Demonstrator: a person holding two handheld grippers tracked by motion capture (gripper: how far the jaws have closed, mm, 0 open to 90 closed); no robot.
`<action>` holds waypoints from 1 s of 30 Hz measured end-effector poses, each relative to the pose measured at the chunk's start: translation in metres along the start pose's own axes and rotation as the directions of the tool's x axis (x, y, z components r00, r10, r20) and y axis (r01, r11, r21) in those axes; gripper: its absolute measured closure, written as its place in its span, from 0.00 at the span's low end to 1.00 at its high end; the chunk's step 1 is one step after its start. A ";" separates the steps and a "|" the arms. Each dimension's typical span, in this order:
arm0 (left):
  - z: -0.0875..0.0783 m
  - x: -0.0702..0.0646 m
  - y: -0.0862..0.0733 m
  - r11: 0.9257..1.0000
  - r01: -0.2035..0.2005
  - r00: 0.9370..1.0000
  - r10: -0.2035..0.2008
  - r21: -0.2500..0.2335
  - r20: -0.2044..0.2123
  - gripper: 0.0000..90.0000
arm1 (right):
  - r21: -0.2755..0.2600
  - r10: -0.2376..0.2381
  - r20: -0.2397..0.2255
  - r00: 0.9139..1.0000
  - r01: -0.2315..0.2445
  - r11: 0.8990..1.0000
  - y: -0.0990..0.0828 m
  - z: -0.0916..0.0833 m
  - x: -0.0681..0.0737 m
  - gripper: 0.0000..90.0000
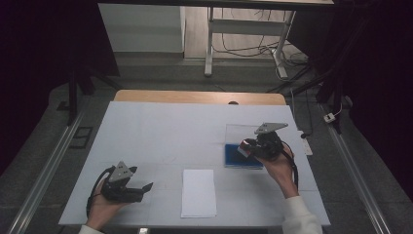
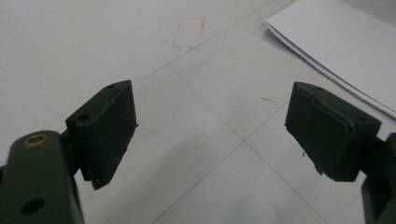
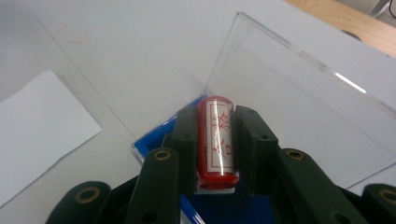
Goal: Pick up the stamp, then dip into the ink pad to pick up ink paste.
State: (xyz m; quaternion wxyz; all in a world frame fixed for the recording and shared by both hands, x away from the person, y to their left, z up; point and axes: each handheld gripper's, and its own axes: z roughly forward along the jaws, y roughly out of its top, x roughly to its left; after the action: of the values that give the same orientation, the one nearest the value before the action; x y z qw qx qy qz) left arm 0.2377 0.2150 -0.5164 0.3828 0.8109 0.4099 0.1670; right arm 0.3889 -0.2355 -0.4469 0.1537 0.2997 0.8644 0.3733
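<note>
My right gripper (image 3: pixel 215 123) is shut on a small red stamp (image 3: pixel 217 142) with a white label bearing red characters. It holds the stamp above a blue ink pad box (image 1: pixel 242 157) whose clear lid (image 3: pixel 299 102) stands open. In the high view the right gripper (image 1: pixel 248 146) hovers over that box at the table's right. My left gripper (image 2: pixel 210 130) stands open with nothing between its jaws, low over the white tabletop. In the high view the left gripper (image 1: pixel 146 187) rests near the front left, pointing right toward the paper.
A white sheet of paper (image 1: pixel 198 192) lies at the front centre of the white table (image 1: pixel 160 131); its corner (image 2: pixel 336 46) lies beyond the left gripper. Faint red marks (image 2: pixel 187 32) stain the tabletop. Metal table legs and cables stand on the floor beyond the table.
</note>
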 end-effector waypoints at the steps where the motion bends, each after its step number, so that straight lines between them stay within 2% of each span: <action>1: 0.000 0.000 0.000 1.000 0.001 1.000 -0.001 -0.001 0.000 0.19 | -0.004 0.000 -0.001 1.000 0.000 1.000 0.001 -0.002 0.000 0.78; 11: -0.001 0.000 0.000 1.000 0.002 1.000 -0.002 -0.003 0.002 0.19 | -0.038 0.013 0.008 1.000 -0.012 0.999 0.002 -0.012 0.000 0.78; 20: 0.000 0.000 0.000 1.000 0.000 1.000 0.000 0.000 -0.001 0.19 | -0.061 -0.003 0.014 1.000 0.004 0.998 0.004 -0.022 0.000 0.78; 30: 0.000 0.001 0.000 1.000 -0.002 1.000 0.002 0.001 -0.003 0.19 | -0.010 -0.034 0.019 0.999 0.034 0.999 0.006 -0.020 0.003 0.78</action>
State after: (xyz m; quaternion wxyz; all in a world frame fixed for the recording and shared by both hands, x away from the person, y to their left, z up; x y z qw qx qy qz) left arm 0.2382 0.2157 -0.5166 0.3817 0.8114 0.4096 0.1682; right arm 0.3787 -0.2414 -0.4294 0.1699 0.2878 0.8659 0.3723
